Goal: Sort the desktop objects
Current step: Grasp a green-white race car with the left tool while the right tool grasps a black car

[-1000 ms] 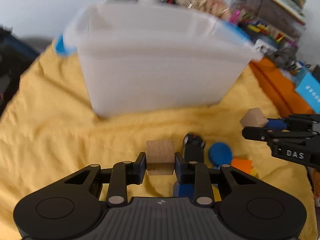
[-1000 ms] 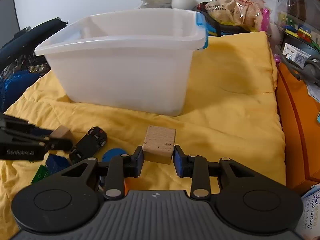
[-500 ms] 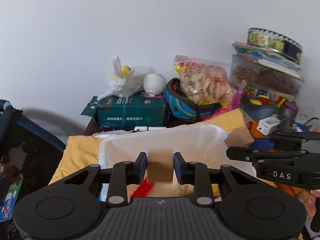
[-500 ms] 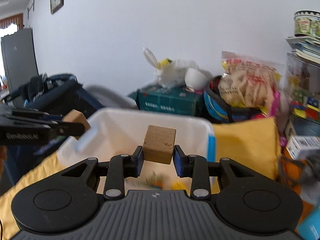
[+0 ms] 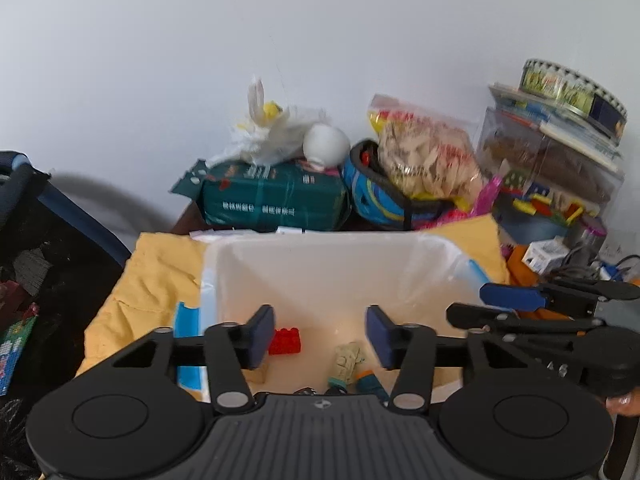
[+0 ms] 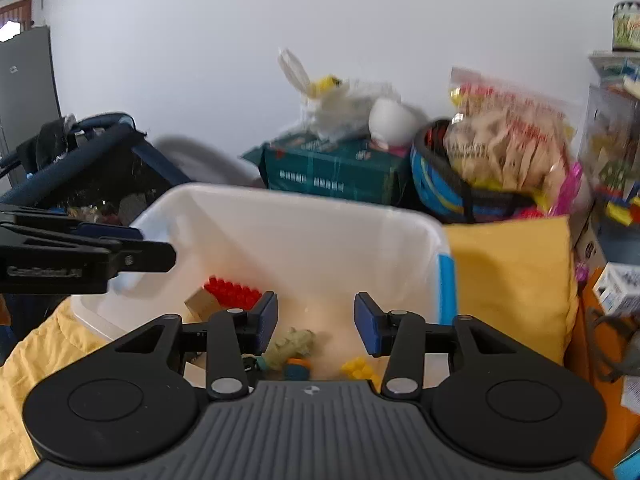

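Both wooden cubes gone from my jaws since before; my left gripper (image 5: 320,334) and right gripper (image 6: 316,322) have just been opening, nothing between. White bin (image 6: 304,220) below: one wooden cube (image 6: 200,300) visible, one red brick (image 6: 232,290), one yellow brick (image 6: 358,368).

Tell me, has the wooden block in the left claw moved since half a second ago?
Yes. The left claw has just opened and is empty; a wooden block now lies below, on the floor of the white bin beside the red brick.

One white bin (image 6: 304,216), and inside: one red brick (image 6: 232,292), one wooden block (image 6: 201,302), one yellow brick (image 6: 358,368), one toy figure (image 6: 290,346).
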The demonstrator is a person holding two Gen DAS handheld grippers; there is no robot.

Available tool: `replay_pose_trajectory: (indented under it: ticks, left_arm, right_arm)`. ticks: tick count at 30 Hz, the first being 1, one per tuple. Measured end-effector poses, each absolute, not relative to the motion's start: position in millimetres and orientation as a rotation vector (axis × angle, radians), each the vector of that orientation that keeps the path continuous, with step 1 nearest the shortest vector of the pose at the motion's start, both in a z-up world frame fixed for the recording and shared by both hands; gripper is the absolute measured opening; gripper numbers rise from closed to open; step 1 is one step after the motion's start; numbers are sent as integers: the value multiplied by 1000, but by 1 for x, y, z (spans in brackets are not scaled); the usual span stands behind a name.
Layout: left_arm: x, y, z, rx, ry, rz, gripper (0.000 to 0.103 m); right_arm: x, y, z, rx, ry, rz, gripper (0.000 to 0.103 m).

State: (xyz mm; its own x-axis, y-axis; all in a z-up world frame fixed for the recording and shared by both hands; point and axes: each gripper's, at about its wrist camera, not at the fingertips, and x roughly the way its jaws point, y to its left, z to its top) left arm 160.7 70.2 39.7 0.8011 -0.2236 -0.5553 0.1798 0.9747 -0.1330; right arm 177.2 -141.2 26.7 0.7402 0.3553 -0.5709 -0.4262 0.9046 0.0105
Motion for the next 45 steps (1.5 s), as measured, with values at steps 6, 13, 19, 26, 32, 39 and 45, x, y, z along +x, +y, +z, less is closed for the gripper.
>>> replay_pose_trajectory:
  ticks: [6, 13, 19, 26, 32, 39, 45]
  left_arm:
    - [96, 57, 36, 139, 495, -70, 81]
    - [30, 66, -36, -51, 735, -223, 81]
    - [-18, 73, -87, -145, 917, -272, 80]
    - [-25, 69, -86, -146, 920, -289, 80]
    - [-6, 61, -73, -159, 891, -313, 80]
    - [55, 45, -62, -120, 873, -314, 75]
    - [120, 26, -81, -124, 990, -331, 48]
  right_arm:
    - [149, -159, 52, -79, 532, 492, 56]
    - [98, -172, 31, -145, 579, 566, 58]
    - [67, -201, -29, -24, 841, 580, 41]
    - [61, -213, -72, 74, 996, 596, 35]
    - [55, -194, -83, -7, 978, 632, 22]
    - [26, -174, -63, -290, 832, 635, 18]
    - [4, -184, -51, -457, 752, 570, 17]
